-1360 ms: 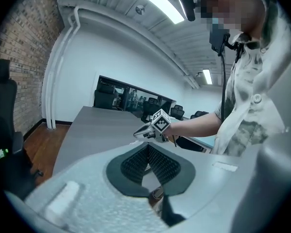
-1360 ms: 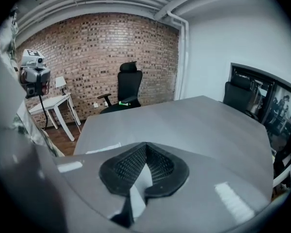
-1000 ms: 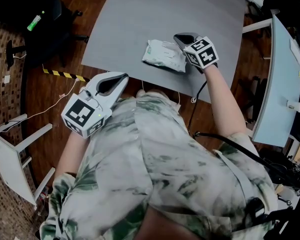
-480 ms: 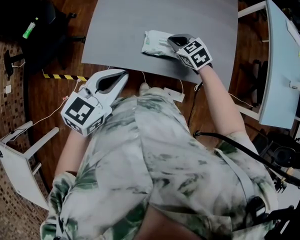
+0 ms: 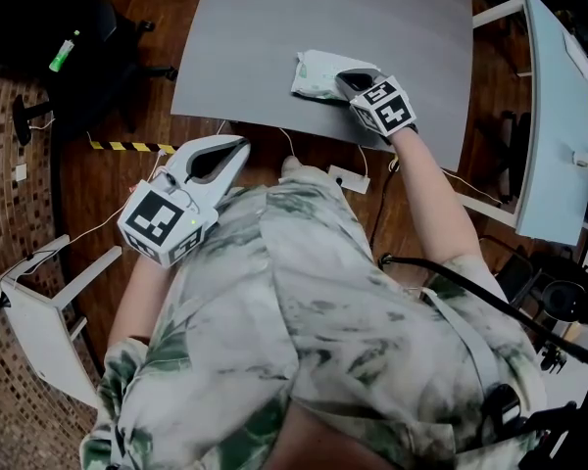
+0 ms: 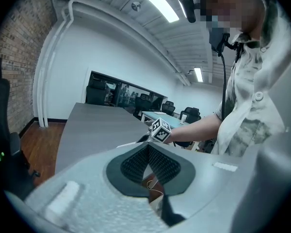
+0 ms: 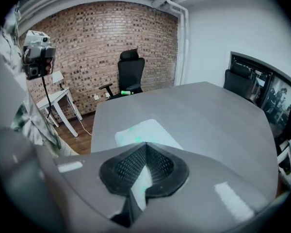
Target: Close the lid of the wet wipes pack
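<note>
The white wet wipes pack (image 5: pixel 317 73) lies near the front edge of the grey table (image 5: pixel 274 18). My right gripper (image 5: pixel 346 79) is shut and rests over the pack's right part, hiding it. In the right gripper view the pack (image 7: pixel 140 131) shows pale green marks just beyond the closed tips of the right gripper (image 7: pixel 145 144). I cannot make out its lid. My left gripper (image 5: pixel 237 149) is shut, empty and held off the table by the person's chest. In the left gripper view its tips (image 6: pixel 148 145) meet, and the right gripper's marker cube (image 6: pixel 160 130) shows beyond them.
A black office chair (image 5: pixel 73 27) stands left of the table. A white side table (image 5: pixel 39 302) is lower left, and a pale desk (image 5: pixel 554 116) is at the right. Cables and yellow-black tape (image 5: pixel 125 147) lie on the wooden floor.
My right gripper has slid left from the pack's right edge to lie over its right part. The left gripper has stayed where it was. The head camera shifted a little.
</note>
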`<act>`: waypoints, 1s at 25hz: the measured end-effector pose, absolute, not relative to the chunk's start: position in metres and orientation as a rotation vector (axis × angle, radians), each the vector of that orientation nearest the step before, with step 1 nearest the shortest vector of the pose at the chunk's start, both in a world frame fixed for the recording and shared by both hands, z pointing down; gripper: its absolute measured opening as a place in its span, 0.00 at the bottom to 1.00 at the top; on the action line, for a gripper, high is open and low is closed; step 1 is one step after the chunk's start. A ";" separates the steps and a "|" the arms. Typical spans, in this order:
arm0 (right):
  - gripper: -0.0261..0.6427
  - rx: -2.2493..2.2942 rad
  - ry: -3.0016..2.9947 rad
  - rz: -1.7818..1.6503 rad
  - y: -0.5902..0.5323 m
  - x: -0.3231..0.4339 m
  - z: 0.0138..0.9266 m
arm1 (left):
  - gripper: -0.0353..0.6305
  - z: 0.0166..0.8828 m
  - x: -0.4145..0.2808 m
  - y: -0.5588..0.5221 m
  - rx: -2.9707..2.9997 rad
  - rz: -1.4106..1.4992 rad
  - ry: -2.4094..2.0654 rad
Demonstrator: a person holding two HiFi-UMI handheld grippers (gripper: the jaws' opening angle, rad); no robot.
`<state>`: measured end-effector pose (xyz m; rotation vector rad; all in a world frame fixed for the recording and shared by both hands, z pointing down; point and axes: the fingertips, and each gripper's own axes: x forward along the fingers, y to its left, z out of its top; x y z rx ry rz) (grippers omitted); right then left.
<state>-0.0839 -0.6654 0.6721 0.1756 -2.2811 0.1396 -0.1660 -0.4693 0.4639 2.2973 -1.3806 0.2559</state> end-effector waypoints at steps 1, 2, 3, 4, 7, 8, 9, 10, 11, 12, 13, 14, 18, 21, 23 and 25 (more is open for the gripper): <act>0.05 0.183 -2.280 0.141 -0.666 -0.084 0.673 | 0.06 0.464 -0.168 -0.467 2.298 0.255 -1.381; 0.05 0.190 -2.280 0.146 -0.666 -0.084 0.674 | 0.06 0.464 -0.169 -0.465 2.299 0.254 -1.381; 0.05 0.200 -2.282 0.154 -0.667 -0.084 0.674 | 0.06 0.463 -0.171 -0.463 2.300 0.254 -1.380; 0.05 0.211 -2.284 0.163 -0.667 -0.084 0.675 | 0.06 0.463 -0.172 -0.460 2.300 0.253 -1.377; 0.04 0.256 -2.293 0.186 -0.668 -0.084 0.674 | 0.06 0.460 -0.176 -0.453 2.309 0.253 -1.370; 0.04 0.273 -2.297 0.191 -0.669 -0.084 0.673 | 0.06 0.459 -0.178 -0.450 2.317 0.252 -1.369; 0.04 0.295 -2.303 0.198 -0.671 -0.083 0.671 | 0.06 0.457 -0.179 -0.446 2.325 0.250 -1.369; 0.05 0.322 -2.309 0.208 -0.672 -0.082 0.668 | 0.06 0.456 -0.180 -0.443 2.332 0.247 -1.368; 0.05 0.354 -2.316 0.216 -0.674 -0.080 0.665 | 0.06 0.454 -0.181 -0.440 2.339 0.244 -1.365; 0.05 0.389 -2.323 0.219 -0.674 -0.078 0.660 | 0.06 0.453 -0.183 -0.437 2.347 0.241 -1.361; 0.05 0.423 -2.330 0.217 -0.674 -0.077 0.654 | 0.06 0.451 -0.185 -0.434 2.355 0.238 -1.356; 0.05 0.452 -2.339 0.213 -0.671 -0.075 0.647 | 0.06 0.450 -0.186 -0.430 2.363 0.236 -1.349; 0.05 0.508 -2.389 0.225 -0.638 -0.076 0.614 | 0.06 0.443 -0.192 -0.408 2.399 0.221 -1.322; 0.05 0.543 -2.434 0.244 -0.601 -0.076 0.589 | 0.06 0.441 -0.194 -0.389 2.431 0.210 -1.290; 0.05 0.568 -2.457 0.243 -0.571 -0.075 0.575 | 0.06 0.440 -0.194 -0.373 2.452 0.205 -1.261; 0.05 0.593 -2.483 0.257 -0.537 -0.072 0.562 | 0.06 0.441 -0.193 -0.355 2.472 0.206 -1.229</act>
